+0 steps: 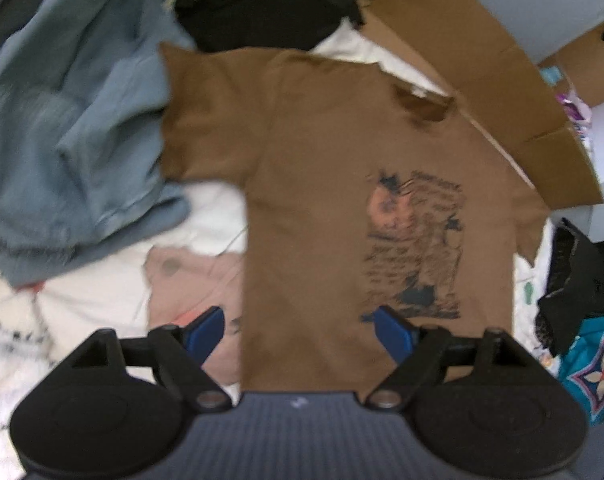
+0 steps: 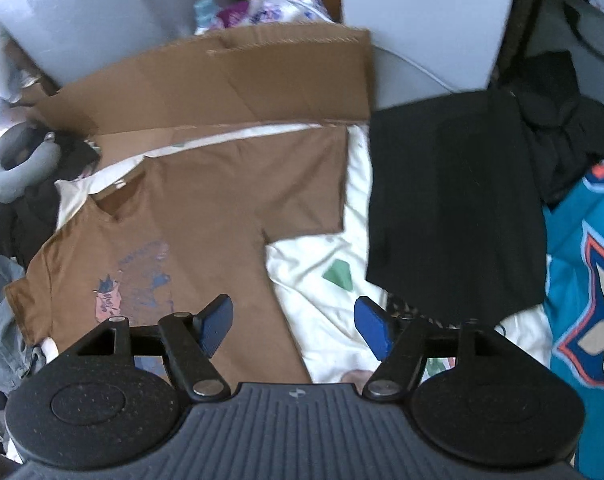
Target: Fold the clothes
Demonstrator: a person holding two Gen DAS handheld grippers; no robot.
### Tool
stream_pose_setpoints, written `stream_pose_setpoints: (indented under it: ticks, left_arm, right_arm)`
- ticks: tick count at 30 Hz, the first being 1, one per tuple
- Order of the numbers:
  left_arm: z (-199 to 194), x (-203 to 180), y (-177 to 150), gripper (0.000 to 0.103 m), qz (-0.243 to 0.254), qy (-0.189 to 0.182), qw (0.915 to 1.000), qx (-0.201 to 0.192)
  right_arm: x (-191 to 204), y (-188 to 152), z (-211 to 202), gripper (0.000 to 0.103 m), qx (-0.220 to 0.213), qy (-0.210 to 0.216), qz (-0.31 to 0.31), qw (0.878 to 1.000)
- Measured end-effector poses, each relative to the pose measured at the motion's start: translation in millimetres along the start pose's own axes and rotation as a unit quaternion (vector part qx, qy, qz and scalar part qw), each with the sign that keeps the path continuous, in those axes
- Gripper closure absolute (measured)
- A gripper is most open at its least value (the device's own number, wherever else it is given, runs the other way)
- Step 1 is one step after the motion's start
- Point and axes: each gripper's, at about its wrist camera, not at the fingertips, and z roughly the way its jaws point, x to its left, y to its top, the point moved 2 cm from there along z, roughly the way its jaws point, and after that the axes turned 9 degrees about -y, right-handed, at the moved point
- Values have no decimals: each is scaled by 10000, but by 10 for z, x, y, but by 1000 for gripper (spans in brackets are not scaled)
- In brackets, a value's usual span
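Brown T-shirt (image 1: 322,184) lies flat on white bedding (image 2: 326,300) beside cardboard (image 2: 237,76); both tongs gape, grasping nothing.

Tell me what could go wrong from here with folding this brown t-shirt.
1. The brown t-shirt lies on other laundry, with a pink garment at its hem, so the open left claw may pinch two layers at once.
2. The far sleeve lies close to the cardboard and could catch there on the fold.
3. The open right claw hovers over the white sheet, so it may grab the sheet.
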Motion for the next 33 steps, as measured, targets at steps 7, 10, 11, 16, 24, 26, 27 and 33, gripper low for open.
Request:
stream_pose_setpoints:
  ticks: [7,10,11,16,24,26,27,33]
  left_arm:
    - [57,-588,465,19,523,-38,9986,39]
    - [87,-854,682,19,740,-42,9973,2]
    - [98,-945,751,19,797,-47,9968,-24]
    - [182,-1320,1037,18,1002,-82,9947,-223]
    - [558,-1678,1319,19,1146,-216,9925,-372]
    - [685,-1754,1370,20,1193,-290,9917,-377]
    - [756,-1804,1397,22,1262,-315,9907,-397]
    - [1229,-1969,1592,36,1423,-548,9867,-557]
  right_arm:
    - [114,75,38,29,-151,54,-26,9999]
    - [144,95,81,29,-195,87,-40,9998]
    - [150,102,103,29,-205,118,-19,9997]
    - [169,111,240,29,-296,170,10,9994]
    - [191,71,491,30,-630,440,-165,9969]
    - [184,67,580,30,-733,438,-183,9962]
    - [175,68,629,32,-769,449,-163,9959]
    - [157,85,1005,51,-964,380,-177,9945]
